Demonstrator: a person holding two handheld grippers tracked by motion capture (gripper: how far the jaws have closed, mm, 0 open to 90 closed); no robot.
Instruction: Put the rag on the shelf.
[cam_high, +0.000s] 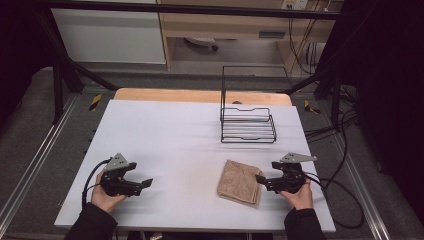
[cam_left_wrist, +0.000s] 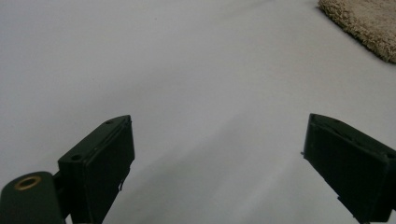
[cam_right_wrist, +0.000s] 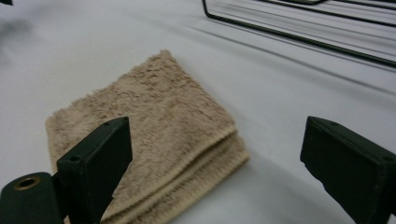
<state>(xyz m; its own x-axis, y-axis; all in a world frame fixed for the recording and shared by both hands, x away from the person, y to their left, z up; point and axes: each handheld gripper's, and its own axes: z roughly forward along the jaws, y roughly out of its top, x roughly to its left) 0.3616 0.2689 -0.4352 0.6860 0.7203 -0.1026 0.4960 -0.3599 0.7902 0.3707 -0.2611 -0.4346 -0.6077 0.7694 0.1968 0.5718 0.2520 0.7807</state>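
Well, both tools w/ jaws wide apart: right tool beside folded tan towel, left tool on bare table.

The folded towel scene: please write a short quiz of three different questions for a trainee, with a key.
1. True or false: the folded beige towel lies inside the black wire rack.
2. Which tongs are nearer to the towel: A) left tongs, B) right tongs?
3. Fill in: the jaws of both tongs stand ____.

Key:
1. False. The towel lies on the white table, in front of the rack and apart from it.
2. B. The right tongs sit at the towel's right edge; the left tongs rest far to its left.
3. Open. Nothing is gripped; the towel lies partly behind one right jaw in the right gripper view.
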